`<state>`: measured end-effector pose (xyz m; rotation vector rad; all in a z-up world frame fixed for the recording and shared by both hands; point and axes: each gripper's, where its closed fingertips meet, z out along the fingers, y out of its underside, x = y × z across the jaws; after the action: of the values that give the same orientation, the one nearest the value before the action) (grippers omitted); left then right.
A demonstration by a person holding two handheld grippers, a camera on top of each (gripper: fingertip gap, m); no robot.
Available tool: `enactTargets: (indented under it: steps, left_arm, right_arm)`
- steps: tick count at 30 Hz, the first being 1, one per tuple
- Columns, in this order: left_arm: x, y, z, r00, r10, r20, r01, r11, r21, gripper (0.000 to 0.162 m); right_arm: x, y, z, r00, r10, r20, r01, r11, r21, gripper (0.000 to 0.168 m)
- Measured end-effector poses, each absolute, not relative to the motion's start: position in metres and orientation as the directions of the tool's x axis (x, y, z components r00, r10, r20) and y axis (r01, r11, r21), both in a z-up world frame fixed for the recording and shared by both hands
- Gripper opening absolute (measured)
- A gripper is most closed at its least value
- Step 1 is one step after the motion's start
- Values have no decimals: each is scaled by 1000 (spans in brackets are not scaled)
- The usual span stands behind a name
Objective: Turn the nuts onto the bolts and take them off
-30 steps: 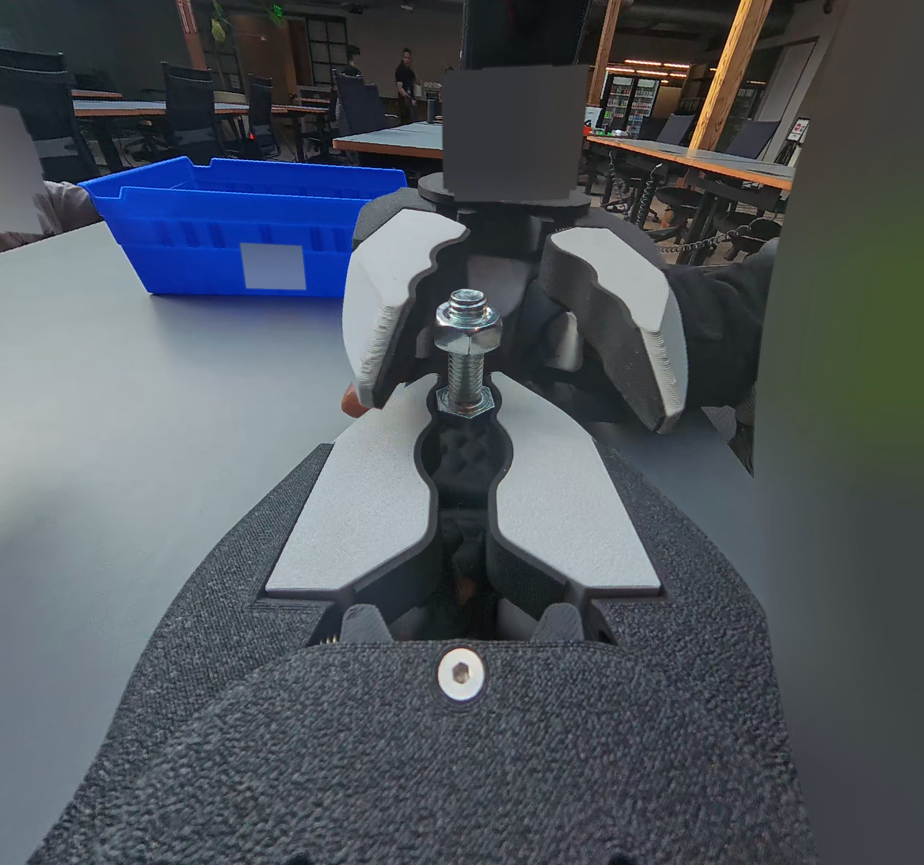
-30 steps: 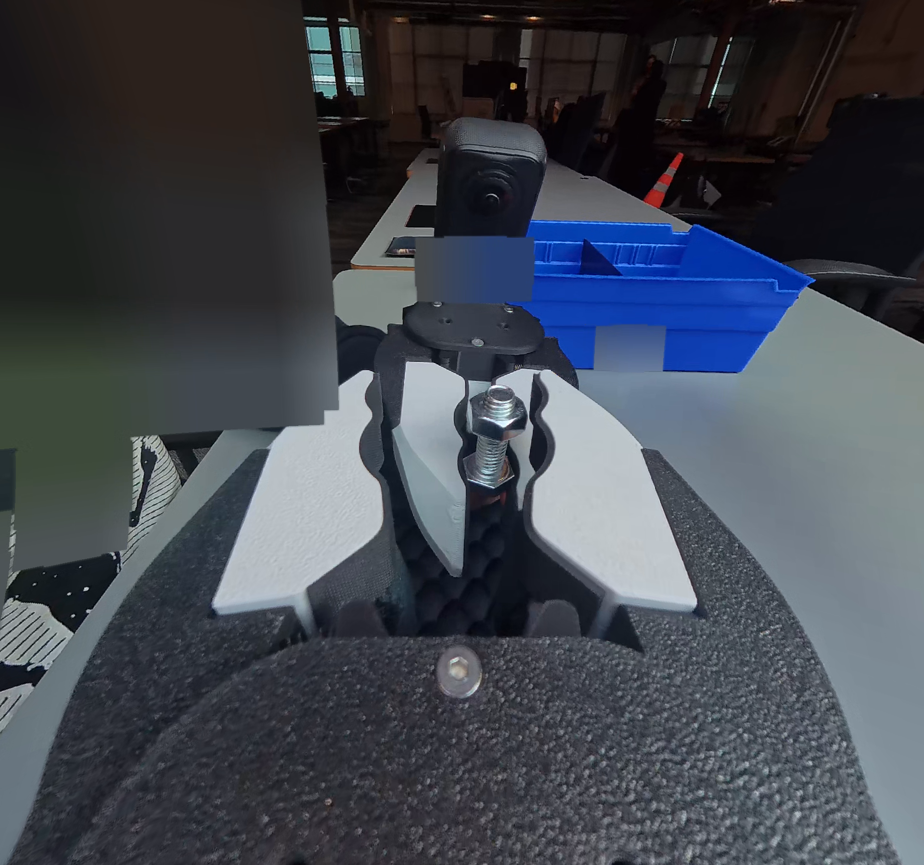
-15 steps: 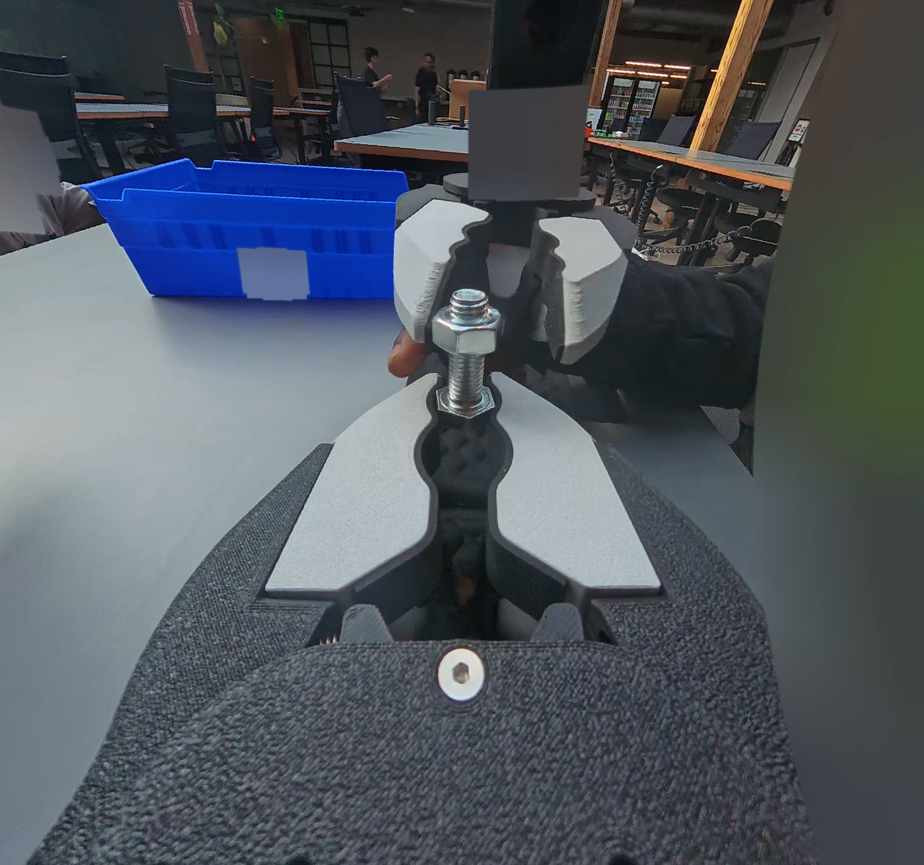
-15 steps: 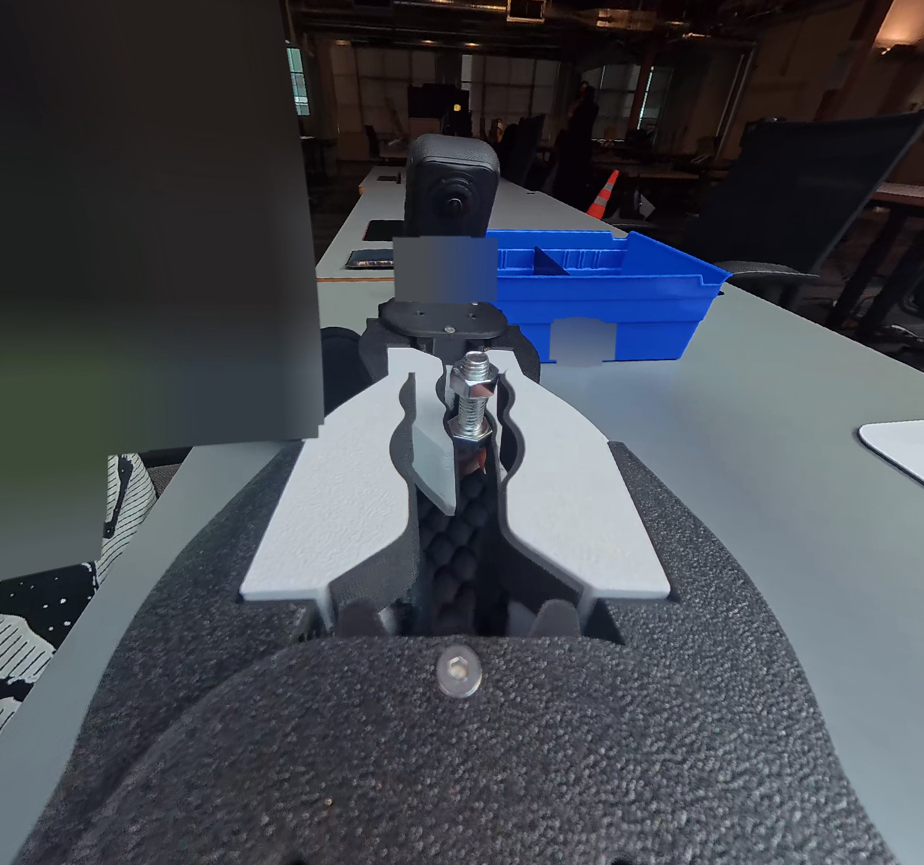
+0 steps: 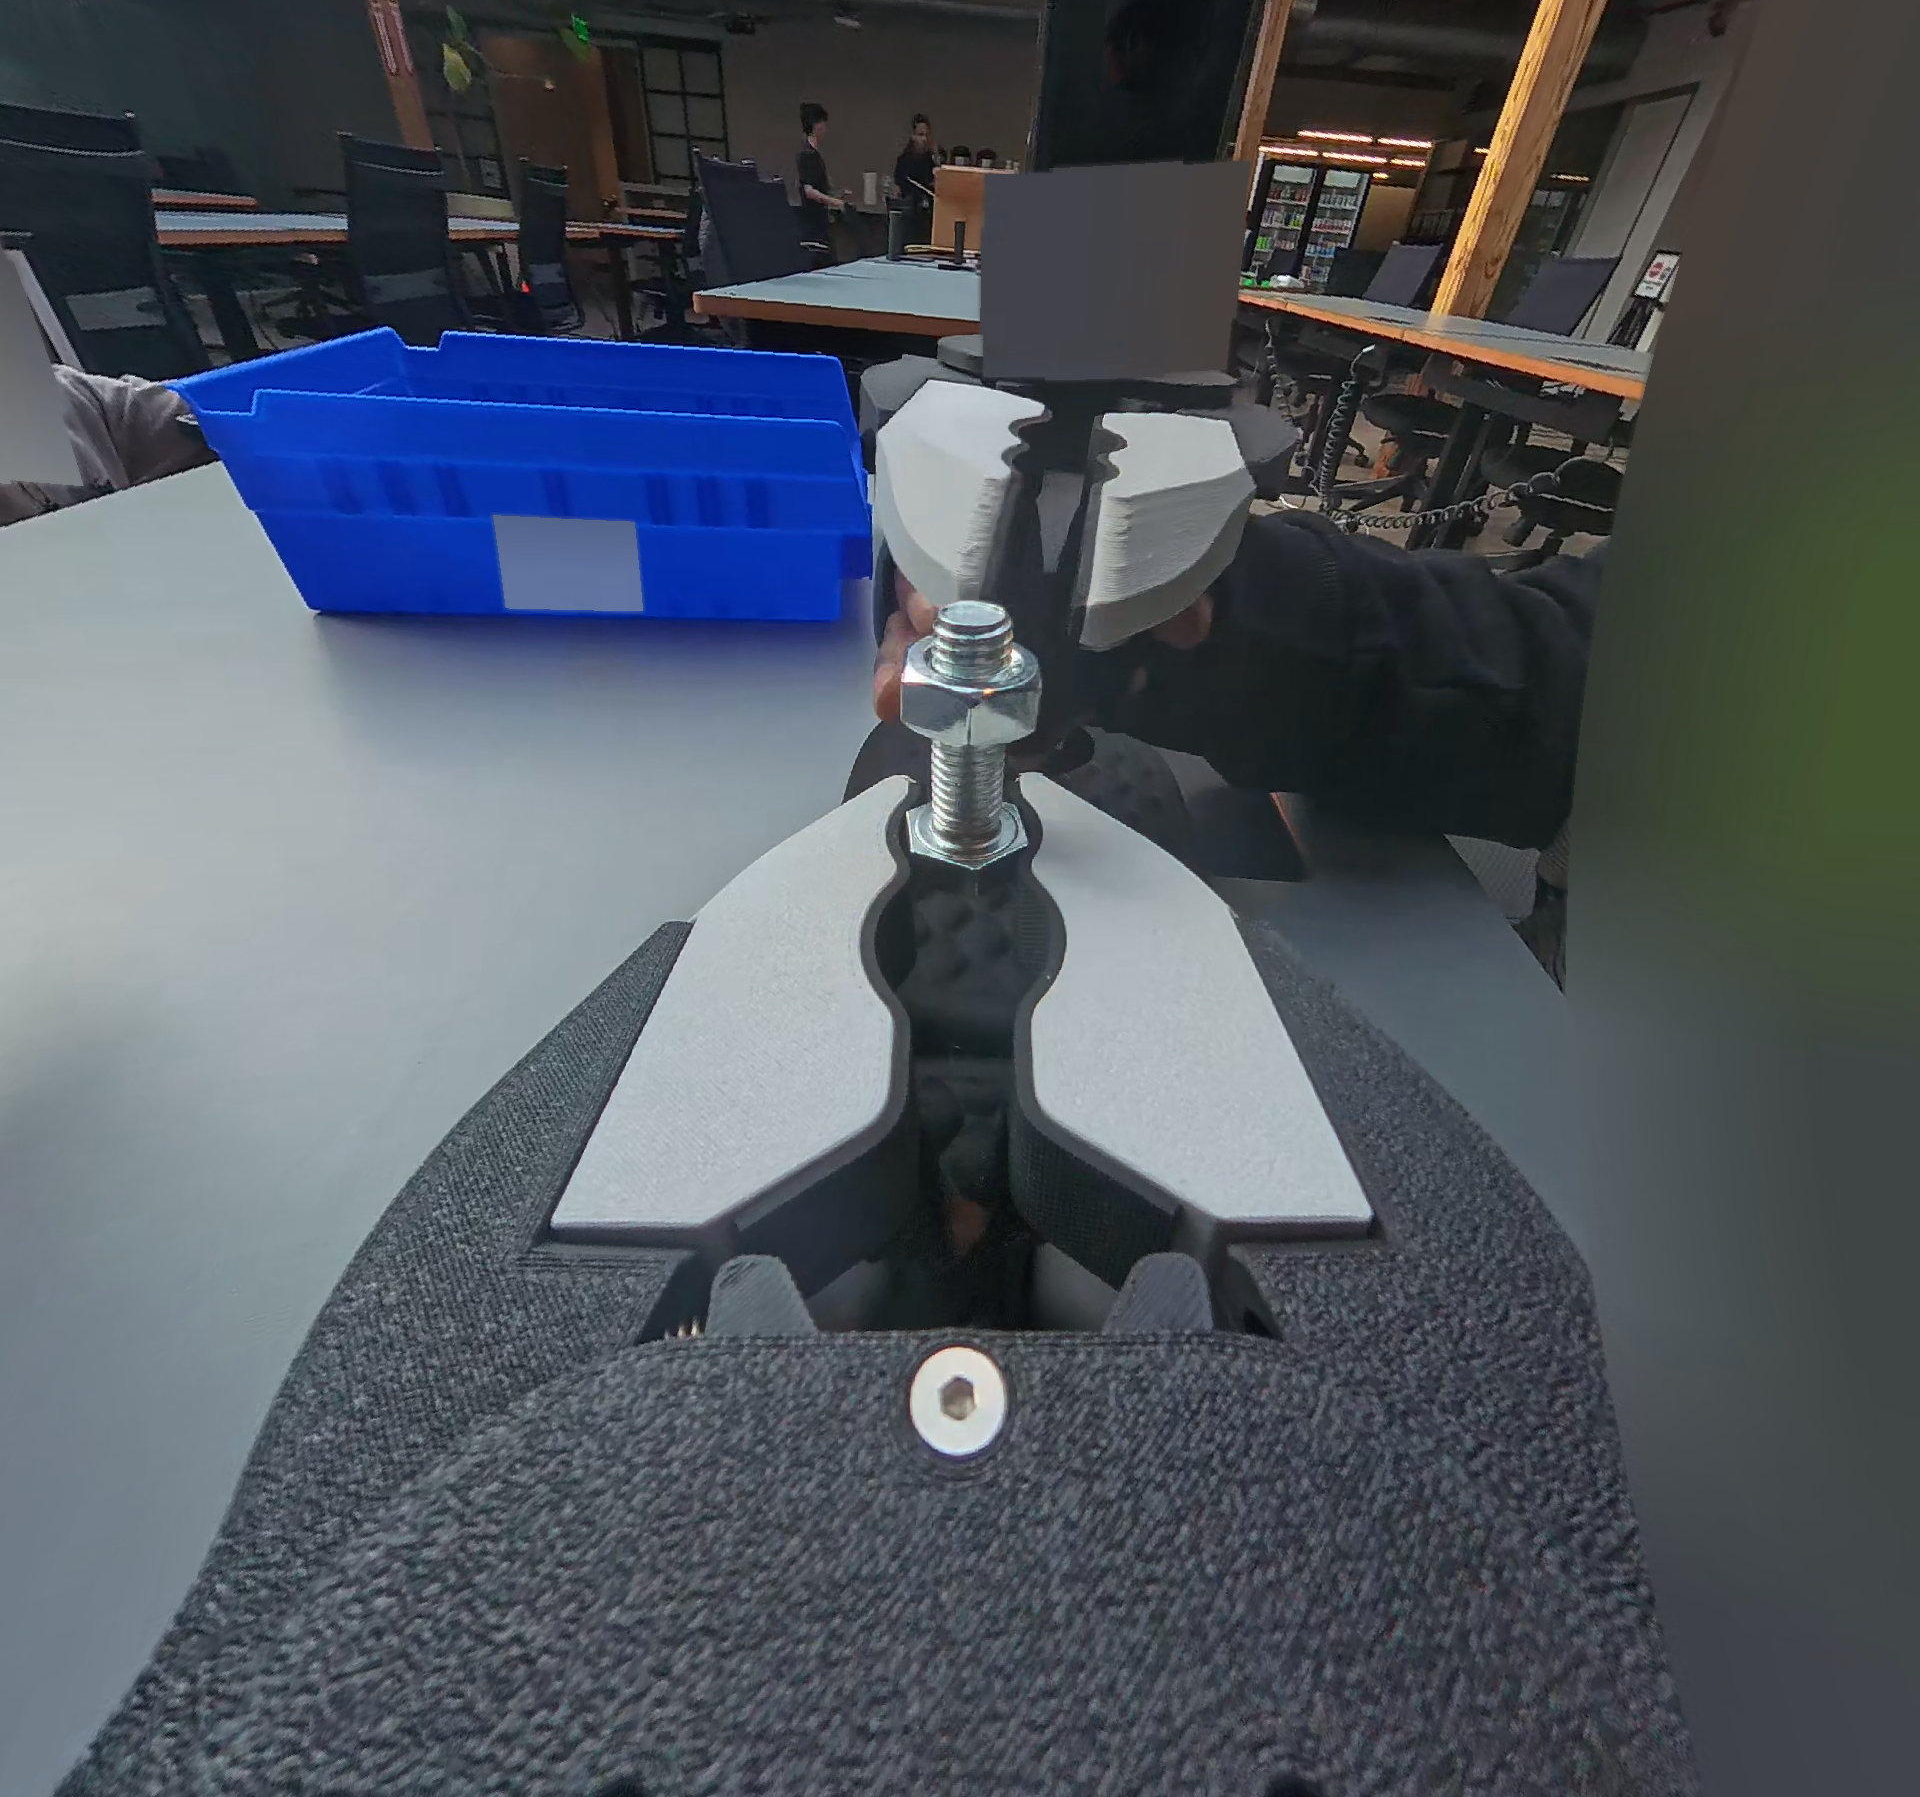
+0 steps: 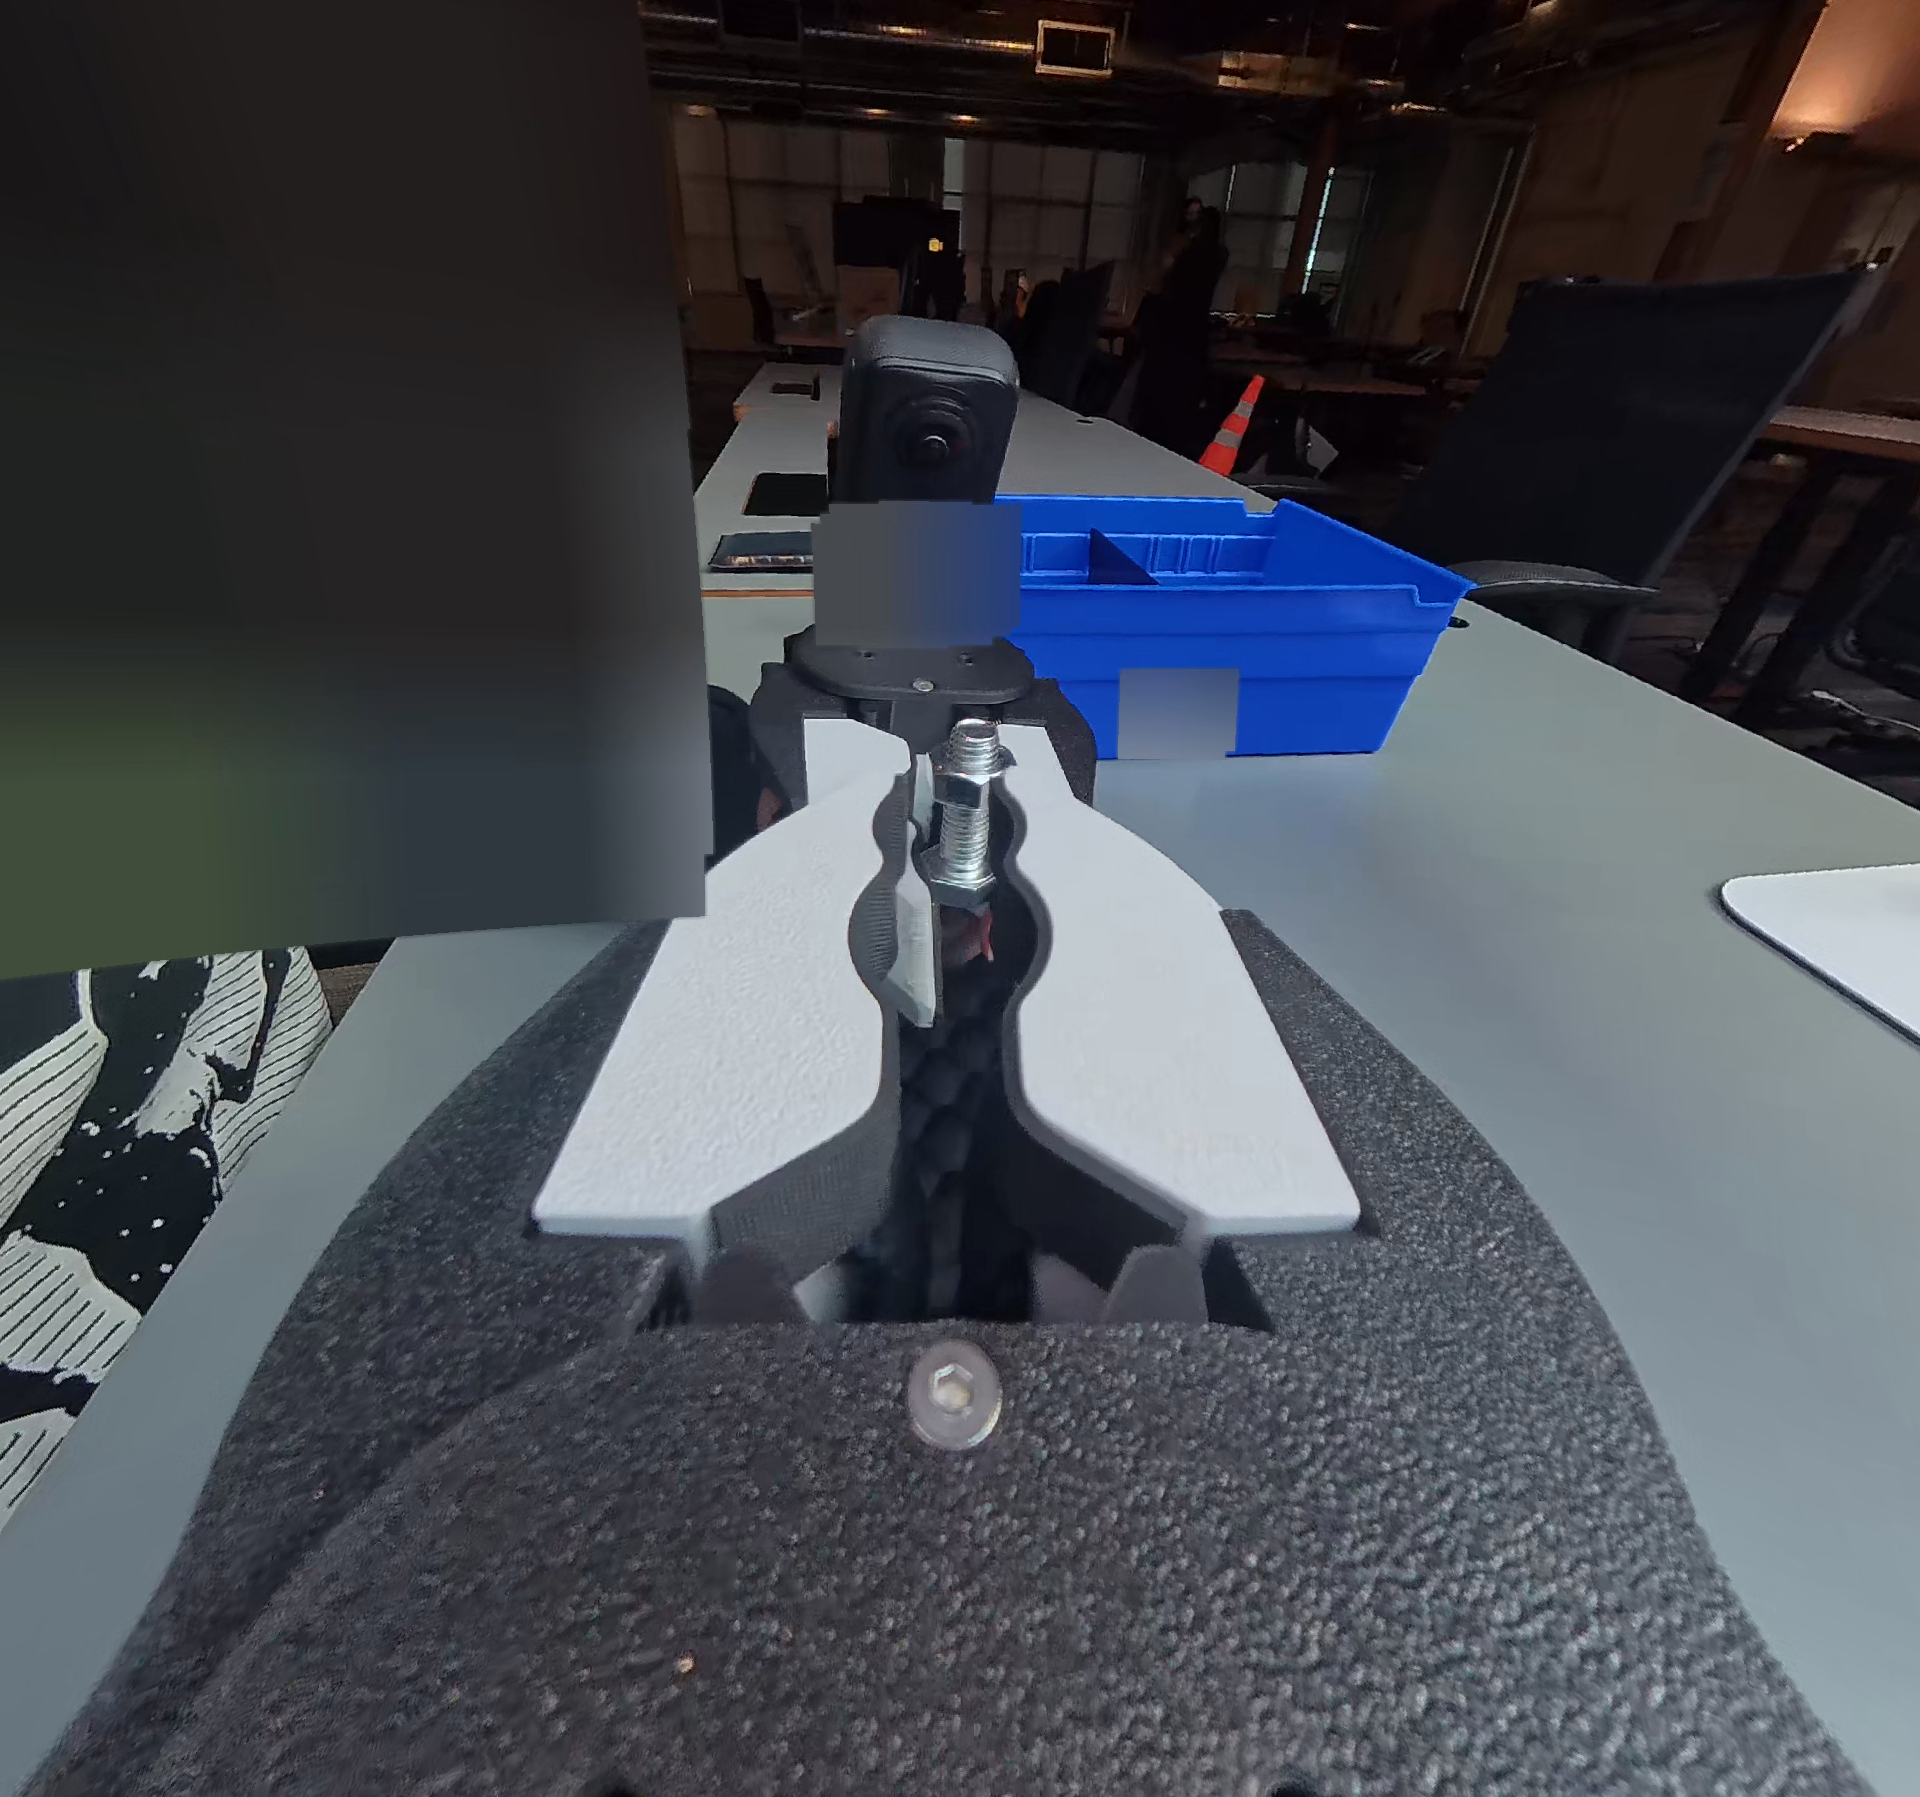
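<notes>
Left gripper (image 5: 966, 817) clamps bolt (image 5: 969, 791) by its head, shank upright. Nut (image 5: 970, 700) sits near the tip. Right gripper (image 5: 1049, 511), nearly closed and empty, hangs just beyond and above; nut lies below it.

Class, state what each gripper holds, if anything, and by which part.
The left gripper clamps the upright silver threaded bolt by its hexagonal head at the bottom. The right gripper is shut, holding nothing.
</notes>
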<state>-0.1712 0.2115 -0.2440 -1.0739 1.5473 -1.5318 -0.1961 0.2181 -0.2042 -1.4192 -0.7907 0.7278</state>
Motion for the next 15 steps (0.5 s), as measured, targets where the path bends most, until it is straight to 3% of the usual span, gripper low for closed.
enactTargets:
  steps: [7, 15]
  left_arm:
    - [-171, 211, -244, -414, -907, 73, -84, -42, -996, 14]
    - [-171, 211, -245, -417, -906, 72, -90, -38, -995, 14]
  right_arm:
    - [-211, 229, -205, 530, 848, 12, 0, 15, -1000, 54]
    - [-236, 231, -213, 455, 890, 22, 48, 0, -999, 58]
